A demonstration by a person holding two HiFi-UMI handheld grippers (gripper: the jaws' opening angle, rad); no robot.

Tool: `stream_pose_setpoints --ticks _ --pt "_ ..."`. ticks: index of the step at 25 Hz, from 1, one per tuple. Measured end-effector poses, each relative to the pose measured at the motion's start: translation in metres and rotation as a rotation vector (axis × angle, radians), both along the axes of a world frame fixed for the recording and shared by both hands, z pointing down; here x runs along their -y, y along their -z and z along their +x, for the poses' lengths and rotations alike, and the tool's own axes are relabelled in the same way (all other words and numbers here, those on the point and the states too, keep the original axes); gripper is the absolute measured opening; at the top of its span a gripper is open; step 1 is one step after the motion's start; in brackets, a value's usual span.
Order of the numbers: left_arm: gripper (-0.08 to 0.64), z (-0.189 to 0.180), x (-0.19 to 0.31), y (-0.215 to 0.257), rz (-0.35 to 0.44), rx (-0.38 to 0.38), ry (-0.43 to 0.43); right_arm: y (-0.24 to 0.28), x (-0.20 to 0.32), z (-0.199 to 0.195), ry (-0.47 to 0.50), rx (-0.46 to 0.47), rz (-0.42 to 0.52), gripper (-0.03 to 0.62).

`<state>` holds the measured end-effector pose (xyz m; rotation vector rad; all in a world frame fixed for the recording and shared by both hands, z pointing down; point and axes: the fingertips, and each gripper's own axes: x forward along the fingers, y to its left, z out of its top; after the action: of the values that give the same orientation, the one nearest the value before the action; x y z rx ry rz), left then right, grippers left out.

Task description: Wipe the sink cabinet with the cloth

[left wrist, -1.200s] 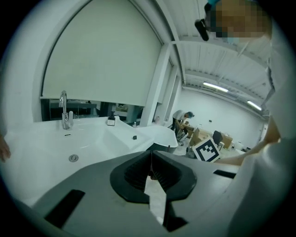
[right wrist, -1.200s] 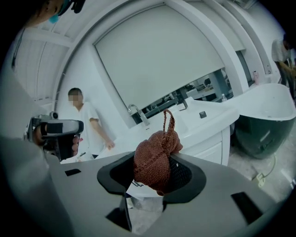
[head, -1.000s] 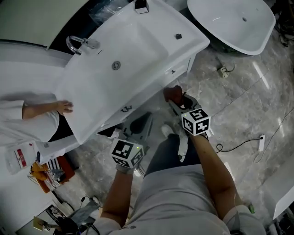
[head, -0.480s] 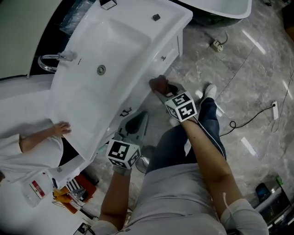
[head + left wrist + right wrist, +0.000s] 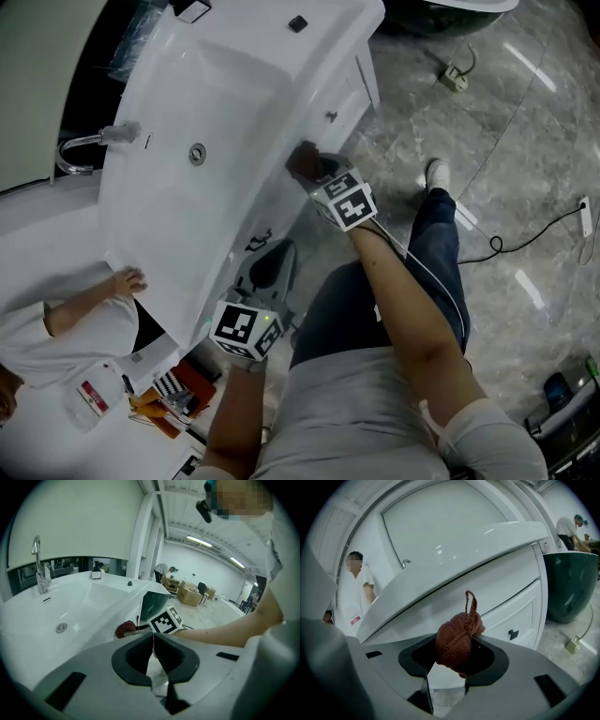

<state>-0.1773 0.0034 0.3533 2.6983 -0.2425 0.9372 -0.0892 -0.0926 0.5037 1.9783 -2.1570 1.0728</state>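
A white basin's rim (image 5: 281,187) is hiding most of the white sink cabinet (image 5: 501,606) from overhead. The right gripper (image 5: 454,657) is pinching a rust-brown knitted cloth (image 5: 457,639) near its front. The left gripper (image 5: 153,645) is pressing its jaws together, empty.

Noted: you wore a grey short-sleeved T-shirt (image 5: 366,417), dark blue trousers (image 5: 352,300) and a white shoe (image 5: 437,173). Your left gripper (image 5: 153,641) and right gripper (image 5: 454,652) had grey shells with dark jaw pads. Each carried a white marker cube (image 5: 246,328) with black squares. A thin cable (image 5: 433,277) ran along your right forearm.
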Motion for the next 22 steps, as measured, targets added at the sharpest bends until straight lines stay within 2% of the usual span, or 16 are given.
stream_pose_setpoints --ticks 4,9,17,19,22 --pt "0.021 0.006 -0.001 -0.008 -0.017 0.014 0.002 -0.019 0.02 -0.002 0.012 0.03 -0.005 0.176" --pt "0.021 0.015 0.002 -0.014 0.03 0.055 -0.04 -0.031 0.031 0.001 0.004 0.079 0.015 0.176" --pt "0.021 0.039 0.002 -0.025 0.003 0.088 -0.027 -0.036 0.031 0.008 0.109 0.102 0.009 0.176" --pt "0.021 0.047 0.004 -0.025 0.002 0.088 -0.017 -0.034 0.034 0.015 0.121 0.109 0.009 0.176" --pt "0.021 0.059 0.005 -0.026 -0.003 0.095 -0.007 -0.032 0.034 0.043 0.085 0.122 0.012 0.176"
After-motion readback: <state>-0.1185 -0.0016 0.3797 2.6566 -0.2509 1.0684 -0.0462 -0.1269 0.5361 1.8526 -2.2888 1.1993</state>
